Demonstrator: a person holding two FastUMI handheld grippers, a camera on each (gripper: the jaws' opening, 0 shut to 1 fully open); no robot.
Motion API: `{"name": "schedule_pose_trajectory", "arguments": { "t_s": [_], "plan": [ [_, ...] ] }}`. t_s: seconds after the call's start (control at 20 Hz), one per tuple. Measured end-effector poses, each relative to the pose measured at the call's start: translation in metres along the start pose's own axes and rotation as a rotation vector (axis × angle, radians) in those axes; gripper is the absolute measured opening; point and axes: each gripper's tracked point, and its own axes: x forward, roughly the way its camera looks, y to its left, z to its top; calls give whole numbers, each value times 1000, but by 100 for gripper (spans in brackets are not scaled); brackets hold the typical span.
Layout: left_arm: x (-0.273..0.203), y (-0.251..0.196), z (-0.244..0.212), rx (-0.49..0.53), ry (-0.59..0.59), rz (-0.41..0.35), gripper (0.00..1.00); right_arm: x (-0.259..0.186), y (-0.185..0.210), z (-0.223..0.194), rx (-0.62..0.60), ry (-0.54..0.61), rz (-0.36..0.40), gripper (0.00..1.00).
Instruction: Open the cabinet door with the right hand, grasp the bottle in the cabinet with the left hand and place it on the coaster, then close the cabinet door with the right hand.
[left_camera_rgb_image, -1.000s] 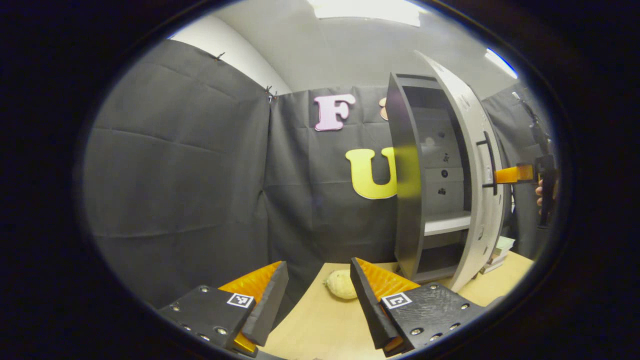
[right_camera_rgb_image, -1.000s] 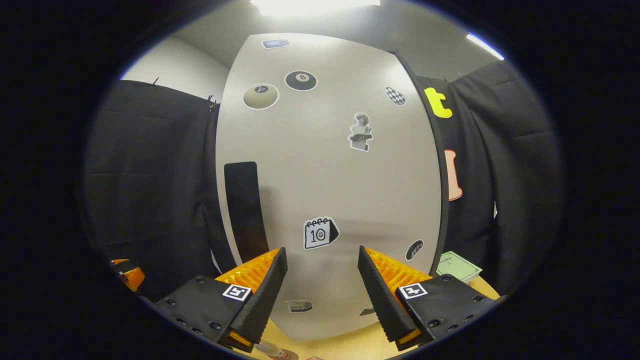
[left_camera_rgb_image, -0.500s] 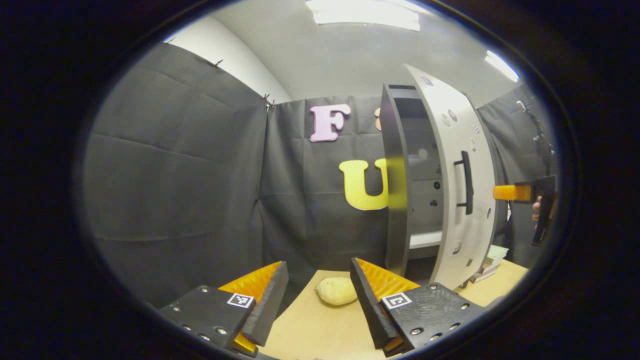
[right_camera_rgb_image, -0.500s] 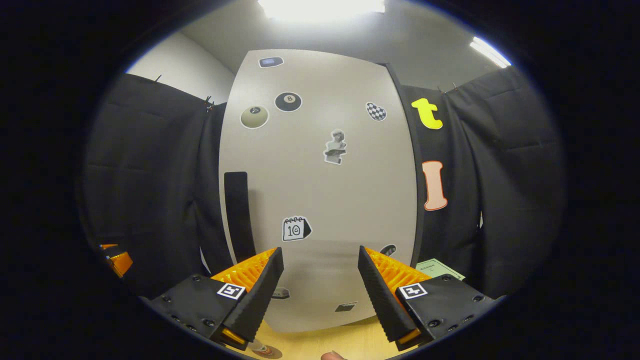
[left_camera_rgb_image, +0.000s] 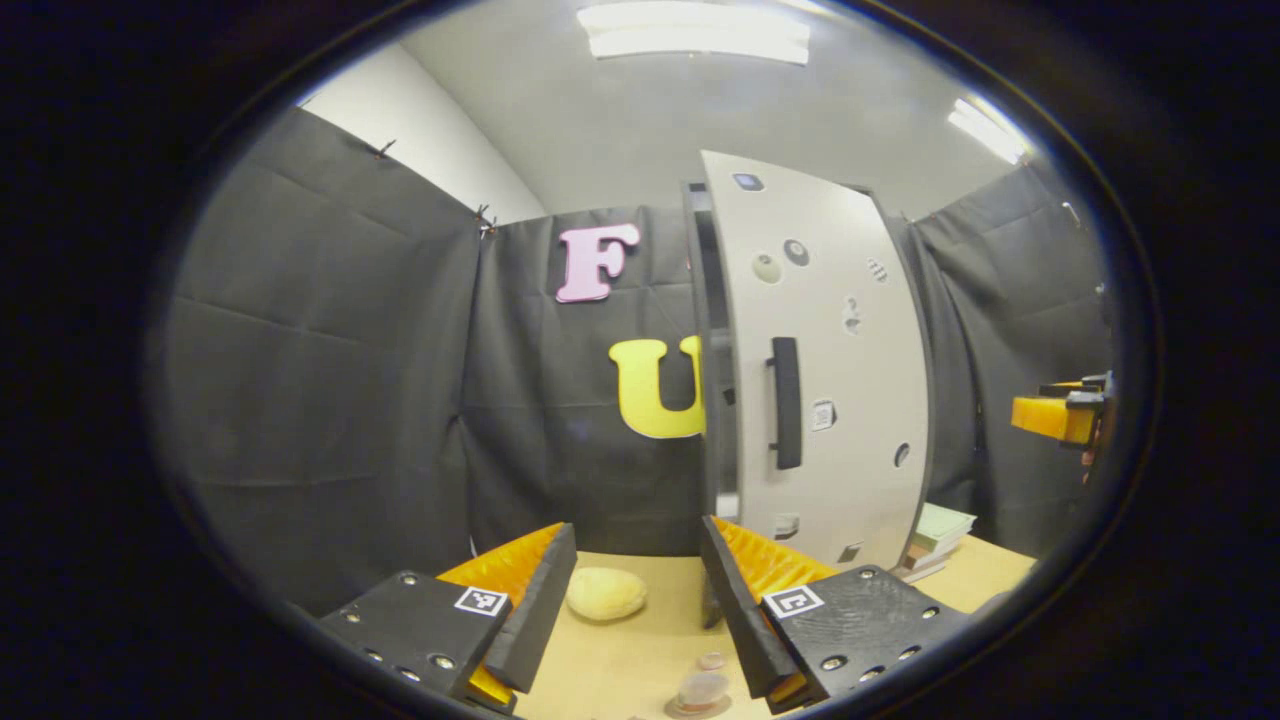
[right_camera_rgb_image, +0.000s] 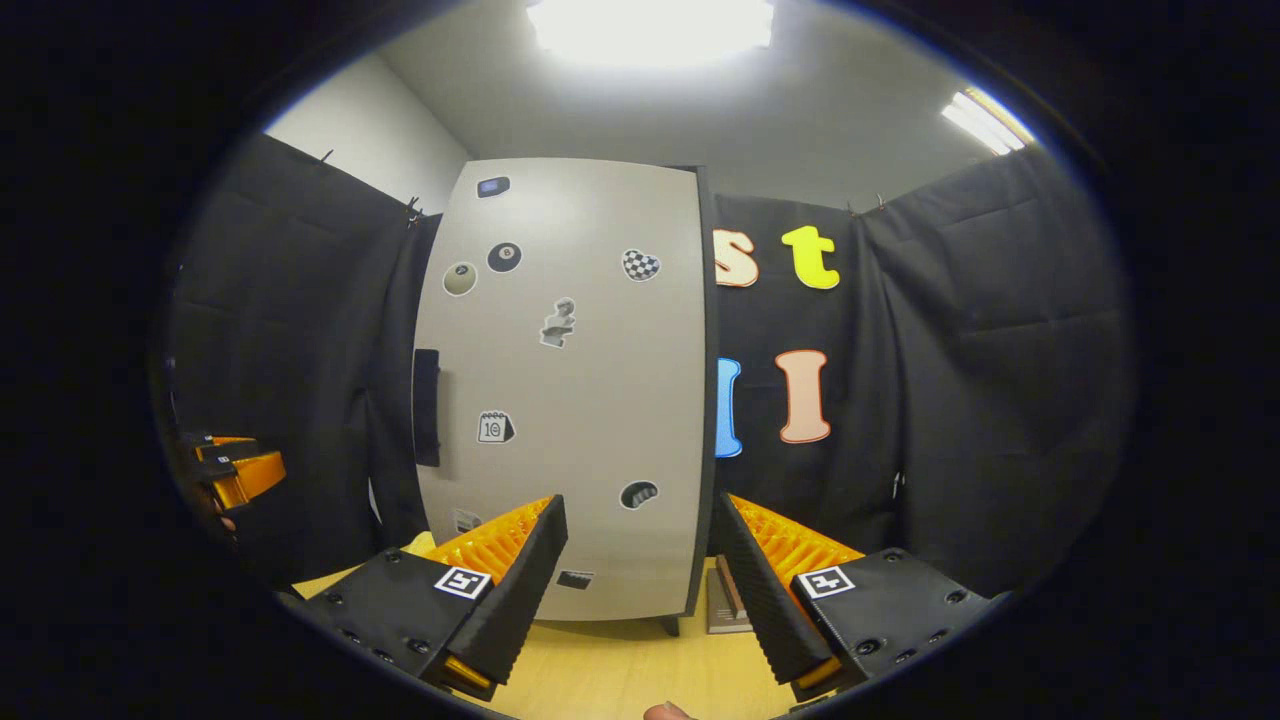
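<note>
Cabinet door (left_camera_rgb_image: 830, 400): swung nearly shut over the last second, right of centre; closing step judged almost done. Bottle (left_camera_rgb_image: 703, 690): bottom centre, seemingly on its coaster, blurred. Left gripper (left_camera_rgb_image: 630, 600) and right gripper (right_camera_rgb_image: 640, 570): jaws wide, holding nothing

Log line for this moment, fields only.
grey stickered cabinet door: nearly shut | right tool: open, clear of door | left tool: open
</note>
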Motion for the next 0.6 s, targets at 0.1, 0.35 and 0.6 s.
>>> {"name": "schedule_pose_trajectory", "arguments": {
  "t_s": [0.1, 0.35, 0.6],
  "plan": [
    [-2, -29, 1, -8, -4, -9, 75, -13, -28, -4, -6, -9, -26, 95],
    [-13, -92, 7, 11, -25, -28, 77, -39, -74, -18, 24, -18, -36, 92],
    [-19, -131, 6, 37, -16, -69, 75, -56, -93, -29, 22, -8, -60, 95]
  ]
}}
